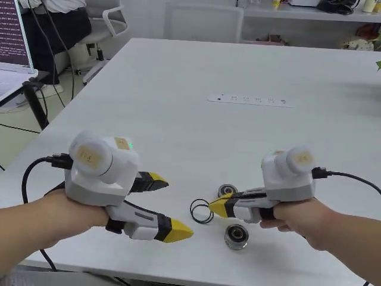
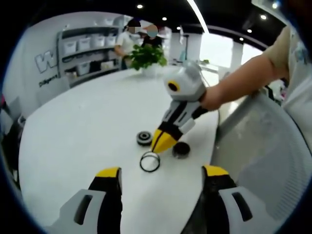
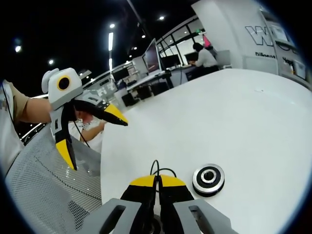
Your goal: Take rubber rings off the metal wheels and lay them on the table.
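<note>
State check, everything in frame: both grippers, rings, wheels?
left gripper: open, empty.
right gripper: shut, tip at the rubber rings; grip on them unclear.
rubber rings: off the wheels, lying flat on the table.
far wheel: lying flat on its side.
near wheel: lying flat on its side.

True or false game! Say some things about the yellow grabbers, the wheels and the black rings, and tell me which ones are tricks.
1. The left gripper has its jaws open. True.
2. Three metal wheels stand on the table. False: two, a far wheel and a near wheel.
3. The rubber rings are at the tip of the right gripper. True.
4. The power strip lies between the grippers. False: it lies farther back.
</note>
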The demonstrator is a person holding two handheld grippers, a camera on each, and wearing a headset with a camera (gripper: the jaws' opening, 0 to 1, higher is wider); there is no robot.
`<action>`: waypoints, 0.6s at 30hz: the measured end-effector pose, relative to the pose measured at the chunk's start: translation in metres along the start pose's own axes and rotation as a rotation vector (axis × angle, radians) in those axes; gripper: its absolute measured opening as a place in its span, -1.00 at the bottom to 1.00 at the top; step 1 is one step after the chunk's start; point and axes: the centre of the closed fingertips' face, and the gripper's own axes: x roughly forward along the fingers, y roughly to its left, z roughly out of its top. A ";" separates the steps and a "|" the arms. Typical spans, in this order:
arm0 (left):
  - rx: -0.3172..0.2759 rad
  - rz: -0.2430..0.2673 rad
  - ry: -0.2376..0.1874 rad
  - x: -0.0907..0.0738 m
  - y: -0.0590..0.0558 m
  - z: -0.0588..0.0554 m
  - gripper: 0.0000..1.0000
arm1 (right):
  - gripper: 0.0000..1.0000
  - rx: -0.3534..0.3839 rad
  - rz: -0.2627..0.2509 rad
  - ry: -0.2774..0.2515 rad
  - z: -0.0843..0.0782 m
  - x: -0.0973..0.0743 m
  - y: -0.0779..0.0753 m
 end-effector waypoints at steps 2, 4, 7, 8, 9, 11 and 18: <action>-0.001 0.000 0.001 0.000 0.000 0.000 0.35 | -1.00 0.000 -0.015 0.006 -0.001 0.000 -0.003; -0.001 0.000 0.003 0.001 0.000 -0.001 0.35 | -0.99 0.001 -0.019 0.010 -0.003 0.000 -0.004; -0.001 -0.003 0.006 0.002 0.001 -0.001 0.35 | -0.95 -0.011 -0.018 0.028 -0.007 0.001 -0.004; -0.001 -0.003 0.007 0.002 0.001 -0.001 0.35 | -0.95 -0.016 -0.020 0.033 -0.008 0.001 -0.003; -0.001 -0.004 0.008 0.002 0.000 -0.001 0.35 | -0.93 -0.021 -0.020 0.037 -0.008 0.001 -0.003; 0.000 -0.005 0.011 0.003 0.001 -0.002 0.35 | -0.87 -0.028 -0.022 0.045 -0.010 0.001 -0.003; -0.001 -0.005 0.015 0.003 0.002 -0.002 0.34 | -0.67 -0.036 -0.036 0.053 -0.011 -0.003 -0.005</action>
